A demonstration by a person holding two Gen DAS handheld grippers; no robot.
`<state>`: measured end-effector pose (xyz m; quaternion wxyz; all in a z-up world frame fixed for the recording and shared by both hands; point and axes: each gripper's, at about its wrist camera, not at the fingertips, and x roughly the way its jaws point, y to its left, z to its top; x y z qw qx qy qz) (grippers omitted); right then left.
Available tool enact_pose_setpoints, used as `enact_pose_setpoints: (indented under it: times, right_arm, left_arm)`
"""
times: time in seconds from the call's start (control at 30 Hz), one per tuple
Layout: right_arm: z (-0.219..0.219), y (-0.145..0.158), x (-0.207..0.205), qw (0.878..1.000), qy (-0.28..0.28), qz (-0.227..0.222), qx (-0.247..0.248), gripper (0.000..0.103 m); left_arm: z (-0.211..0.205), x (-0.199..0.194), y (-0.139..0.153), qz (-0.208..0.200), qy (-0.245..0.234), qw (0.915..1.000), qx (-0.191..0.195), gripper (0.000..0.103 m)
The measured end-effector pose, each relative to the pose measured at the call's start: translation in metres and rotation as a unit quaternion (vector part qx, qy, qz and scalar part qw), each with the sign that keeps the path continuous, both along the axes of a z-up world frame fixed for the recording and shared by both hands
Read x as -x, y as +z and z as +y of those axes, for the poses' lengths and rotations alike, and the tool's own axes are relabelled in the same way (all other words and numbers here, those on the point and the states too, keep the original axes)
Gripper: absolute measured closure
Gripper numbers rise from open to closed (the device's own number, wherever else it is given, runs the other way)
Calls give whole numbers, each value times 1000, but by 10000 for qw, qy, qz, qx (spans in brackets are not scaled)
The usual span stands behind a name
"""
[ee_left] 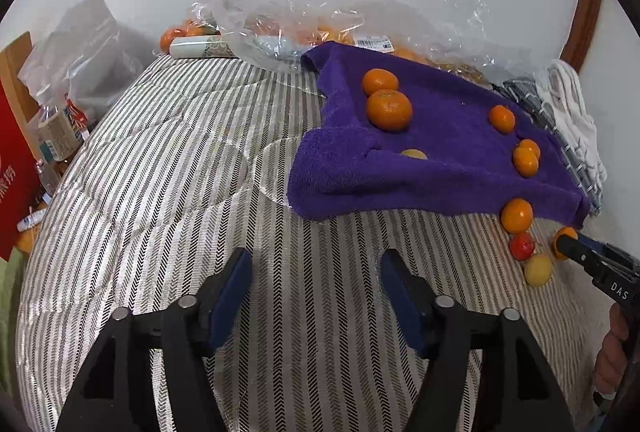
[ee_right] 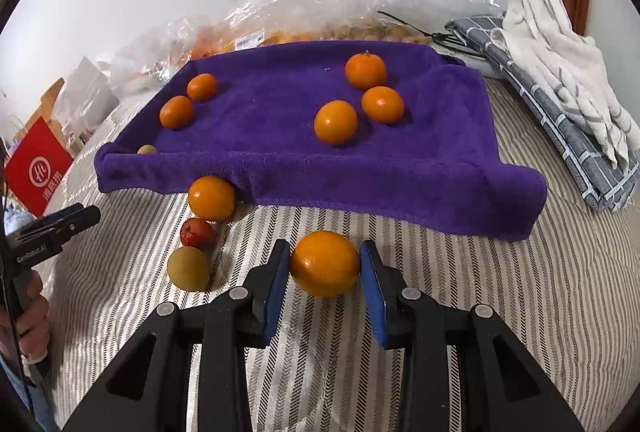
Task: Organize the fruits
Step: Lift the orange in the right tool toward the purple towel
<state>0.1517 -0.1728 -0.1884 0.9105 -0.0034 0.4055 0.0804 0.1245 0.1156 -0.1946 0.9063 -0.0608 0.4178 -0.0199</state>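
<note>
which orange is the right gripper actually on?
The orange on the striped cover, clamped between the right gripper pads. Five others sit on the purple towel; one more rests against its front edge, untouched.

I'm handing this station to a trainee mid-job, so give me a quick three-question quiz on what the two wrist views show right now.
1. True or false: the right gripper is shut on an orange.
2. Which fruits lie beside the red fruit on the striped cover? A) a yellow-green fruit and an orange B) two bananas C) none
3. Fill in: the left gripper holds ____.

Key: 1 true; 2 A; 3 nothing, its jaws stand open over the cover, short of the purple towel.
</note>
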Motion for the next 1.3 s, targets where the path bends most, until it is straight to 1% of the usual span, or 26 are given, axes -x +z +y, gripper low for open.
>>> enact_pose_setpoints:
  times: [0.13, 0.27, 0.4, 0.47, 0.57, 0.67, 0.73, 0.77, 0.8, 0.9, 0.97, 1.0, 1.1, 1.17, 1.23, 1.3]
  right_arm:
    - [7, -8, -4, 9998, 28, 18, 221, 67]
    - [8, -9, -2, 9995, 53, -16, 324, 67]
    - [10, -10, -1, 9991, 60, -47, 417, 67]
    - [11, -10, -1, 9990, 55, -53, 440, 67]
    - [9, -9, 0, 9991, 8, -69, 423, 67]
    - [6, -7, 2, 9994, -20, -150, 314, 67]
    - [3, -5, 5, 9995, -18, -197, 246, 67]
    - [3, -5, 7, 9995, -16, -195, 237, 67]
    - [3, -5, 7, 9996, -8, -191, 229, 67]
    - [-2, -3, 12, 9996, 1, -192, 196, 68]
    - [-6, 0, 17, 9996, -11, -239, 180, 68]
    - [-8, 1, 20, 9995, -19, -262, 183, 68]
    - [-15, 5, 28, 9991, -51, -344, 240, 68]
    - [-22, 7, 31, 9990, -88, -360, 268, 68]
    - [-28, 8, 35, 9989, -128, -364, 279, 68]
    - [-34, 8, 38, 9987, -168, -379, 307, 68]
  left_arm:
    - [0, 0, 0, -1, 7, 10000, -6, 33]
    - [-3, 3, 3, -84, 35, 9998, -158, 33]
    - [-9, 5, 6, -185, -54, 9995, -269, 31]
    - [-7, 5, 6, -170, -32, 9996, -242, 31]
    - [0, 6, 7, -206, 93, 9997, -68, 31]
    - [4, 8, 9, -323, 83, 9994, 134, 33]
    - [5, 9, 10, -385, 139, 9991, 128, 35]
    - [5, 10, 11, -414, 170, 9989, 121, 40]
    - [6, 11, 12, -449, 197, 9987, 127, 42]
    - [8, 15, 15, -542, 272, 9981, 132, 43]
    - [5, 17, 16, -492, 254, 9984, 83, 43]
    - [3, 18, 16, -453, 223, 9986, 127, 43]
    - [-11, 20, 19, -379, -71, 9979, 528, 43]
    - [-26, 18, 22, -305, -286, 9964, 731, 43]
    - [-45, 15, 25, -207, -568, 9935, 969, 43]
    - [-61, 14, 27, -142, -790, 9909, 1078, 43]
